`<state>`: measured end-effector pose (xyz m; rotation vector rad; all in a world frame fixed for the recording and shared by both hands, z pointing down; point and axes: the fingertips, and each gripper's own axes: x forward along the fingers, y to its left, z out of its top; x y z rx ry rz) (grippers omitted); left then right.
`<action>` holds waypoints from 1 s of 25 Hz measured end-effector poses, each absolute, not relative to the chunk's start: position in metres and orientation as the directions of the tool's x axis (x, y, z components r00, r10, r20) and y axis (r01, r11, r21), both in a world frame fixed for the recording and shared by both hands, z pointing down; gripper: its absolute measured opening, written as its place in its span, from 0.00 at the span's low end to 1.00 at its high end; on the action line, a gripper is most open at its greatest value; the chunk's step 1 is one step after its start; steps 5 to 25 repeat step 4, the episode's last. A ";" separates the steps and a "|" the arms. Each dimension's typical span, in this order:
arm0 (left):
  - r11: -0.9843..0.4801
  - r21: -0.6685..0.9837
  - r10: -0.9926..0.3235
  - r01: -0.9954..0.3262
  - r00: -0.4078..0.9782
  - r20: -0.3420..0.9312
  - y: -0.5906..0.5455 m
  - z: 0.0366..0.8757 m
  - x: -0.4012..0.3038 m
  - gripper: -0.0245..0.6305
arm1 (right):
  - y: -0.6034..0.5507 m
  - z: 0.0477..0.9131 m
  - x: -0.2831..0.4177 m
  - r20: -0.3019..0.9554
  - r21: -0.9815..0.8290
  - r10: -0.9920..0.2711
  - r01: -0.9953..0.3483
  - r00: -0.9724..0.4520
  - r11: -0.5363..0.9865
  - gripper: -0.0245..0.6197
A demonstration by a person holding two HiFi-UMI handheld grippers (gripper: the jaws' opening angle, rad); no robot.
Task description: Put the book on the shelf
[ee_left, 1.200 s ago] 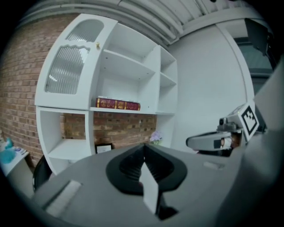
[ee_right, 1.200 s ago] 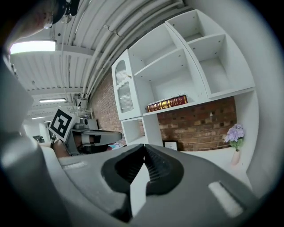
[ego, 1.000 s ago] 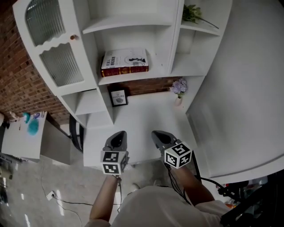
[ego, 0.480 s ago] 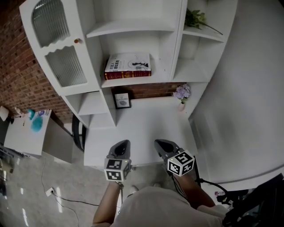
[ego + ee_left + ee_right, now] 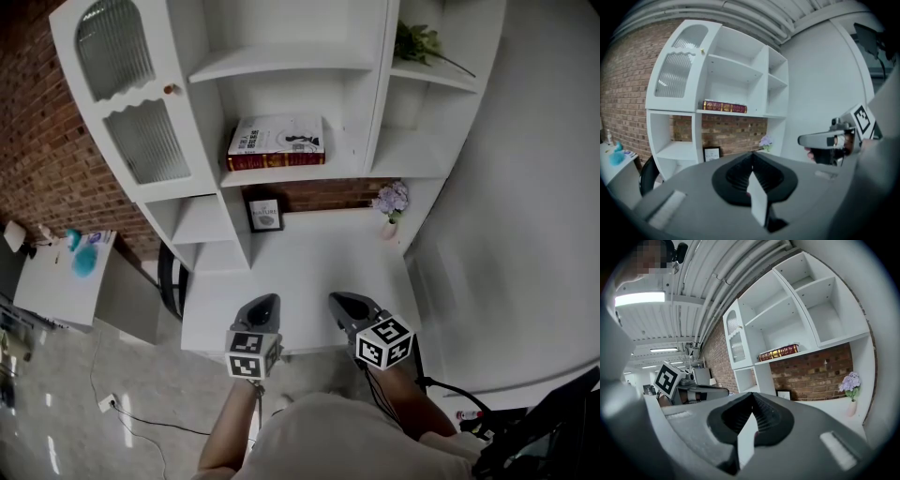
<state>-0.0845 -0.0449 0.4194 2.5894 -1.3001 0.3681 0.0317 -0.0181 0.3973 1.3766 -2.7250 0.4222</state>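
Observation:
The book (image 5: 277,142), white on top with a dark red spine, lies flat on a middle shelf of the white shelf unit (image 5: 300,61). Its spine shows too as the book (image 5: 724,107) in the left gripper view and the book (image 5: 778,352) in the right gripper view. My left gripper (image 5: 262,307) and right gripper (image 5: 344,304) hang side by side over the near edge of the white desk (image 5: 300,267), well short of the book. Both are shut and hold nothing. The left gripper (image 5: 751,156) and the right gripper (image 5: 751,397) show jaws pressed together.
A small framed picture (image 5: 265,214) leans at the back of the desk and a vase of purple flowers (image 5: 390,203) stands at its right. A green plant (image 5: 422,43) sits on an upper right shelf. A cabinet door with ribbed glass (image 5: 131,103) is at left. A side table (image 5: 61,277) stands far left.
The view has shifted slightly, so the shelf and the book sit a little lower and more to the right in the head view. Both grippers appear lower in frame and stay shut.

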 end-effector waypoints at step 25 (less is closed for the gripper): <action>-0.587 0.068 -0.753 -0.807 0.575 0.319 -0.052 0.417 -0.080 0.05 | -0.025 0.391 0.034 0.161 -0.212 -0.780 -0.793 -0.605 0.571 0.04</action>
